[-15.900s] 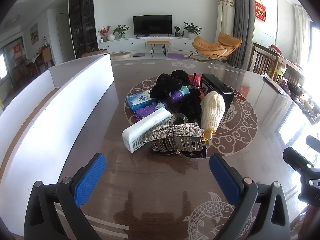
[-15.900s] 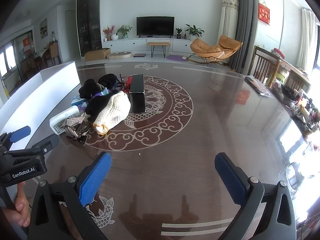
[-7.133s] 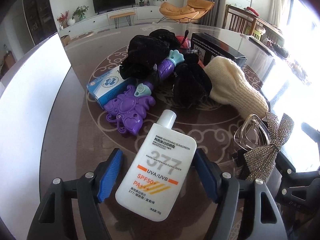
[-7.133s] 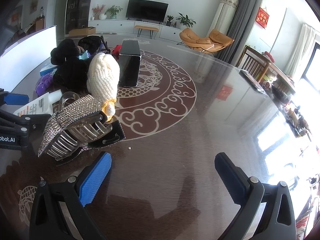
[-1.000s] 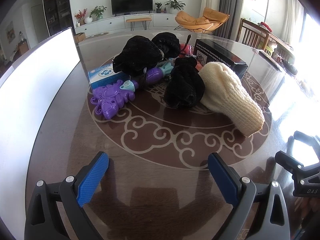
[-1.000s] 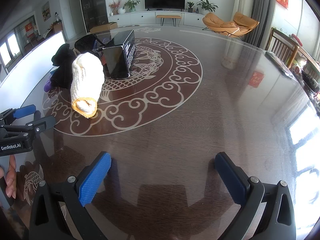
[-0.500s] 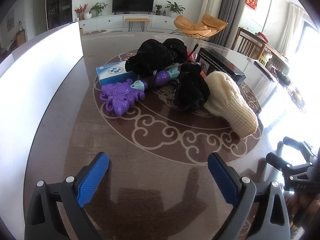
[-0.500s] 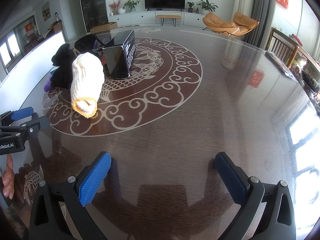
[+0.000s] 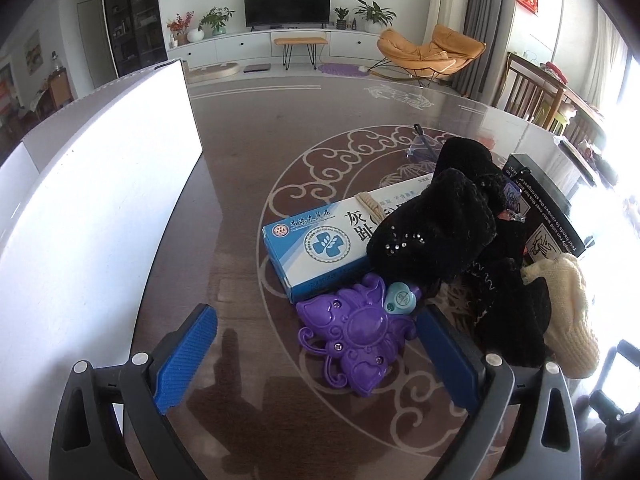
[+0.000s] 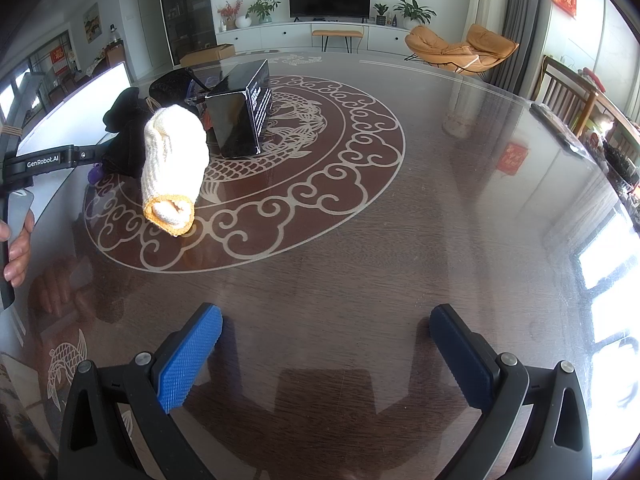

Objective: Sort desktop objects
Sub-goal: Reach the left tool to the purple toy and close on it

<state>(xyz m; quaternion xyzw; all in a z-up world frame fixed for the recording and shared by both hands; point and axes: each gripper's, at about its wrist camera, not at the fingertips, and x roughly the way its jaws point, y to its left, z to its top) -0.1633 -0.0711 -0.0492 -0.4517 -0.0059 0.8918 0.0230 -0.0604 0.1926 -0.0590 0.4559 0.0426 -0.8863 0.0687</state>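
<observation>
From the left wrist camera, the left gripper (image 9: 316, 354) is hovering low over the table (image 9: 240, 168) with its two blue-padded fingers spread wide and gripping nothing. One purple plastic toy (image 9: 354, 338) is lying between them, toward the right finger at about 2 o'clock from the gap's middle; whether the right pad is touching it cannot be told. One small teal round piece (image 9: 401, 298) is sitting at the toy's upper right edge. One blue and white box (image 9: 320, 244) is lying just beyond the toy at 12 o'clock. Black knit items (image 9: 436, 226) are resting on the box's right end, and more black knit is piling at 3 o'clock; their count cannot be told. One cream knit glove (image 9: 568, 312) is lying at the far right, and one black box (image 9: 544, 216) is standing behind it. One white panel (image 9: 100, 200) is filling the 9 o'clock side.

From the right wrist camera, the right gripper (image 10: 324, 354) is hanging over bare tabletop, its fingers released and wide apart. The one cream glove (image 10: 174, 168) is lying at 11 o'clock, well apart from it, with the black box (image 10: 242, 116) just behind. The left gripper's body is showing at 9 o'clock, held by one hand (image 10: 18, 244).
</observation>
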